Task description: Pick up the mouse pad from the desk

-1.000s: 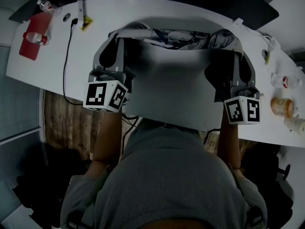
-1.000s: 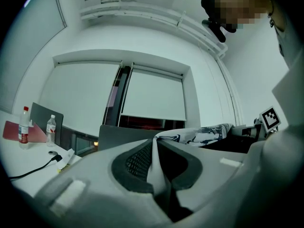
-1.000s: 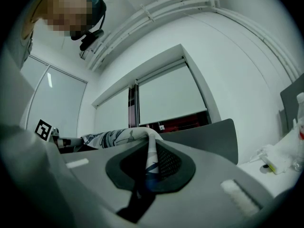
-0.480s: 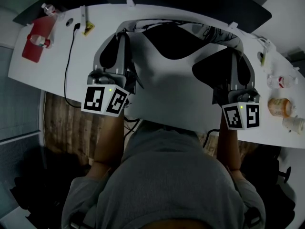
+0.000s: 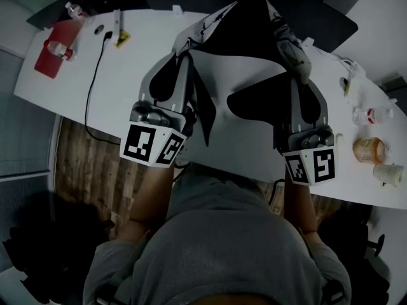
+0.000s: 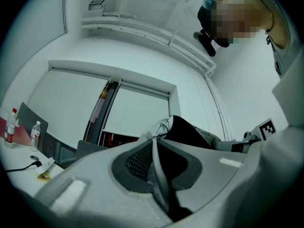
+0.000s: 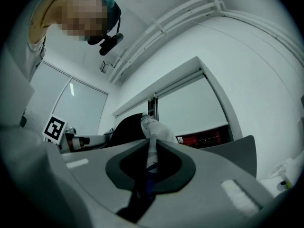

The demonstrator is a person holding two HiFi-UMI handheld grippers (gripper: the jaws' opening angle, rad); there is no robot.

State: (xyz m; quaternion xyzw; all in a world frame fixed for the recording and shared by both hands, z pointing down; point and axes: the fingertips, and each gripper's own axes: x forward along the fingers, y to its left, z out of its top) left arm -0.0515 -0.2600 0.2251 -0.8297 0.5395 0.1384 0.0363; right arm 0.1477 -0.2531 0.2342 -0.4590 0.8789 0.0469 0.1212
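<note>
Between the left claw [image 6: 154,148] and right claw [image 7: 152,148], each clamped tight on a side edge, the mouse pad [image 5: 251,27] is raised above the surface [image 5: 140,75], buckled into a peak. It looks light, thin and floppy, so edge grips suit it. Right of the right claw stand bottles [image 5: 369,150], left of the left runs a cable [image 5: 91,81]; upward is free.

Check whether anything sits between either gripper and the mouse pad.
Nothing visible does. The left gripper and the right gripper are each shut on an edge of the mouse pad, held up between them over the desk.
</note>
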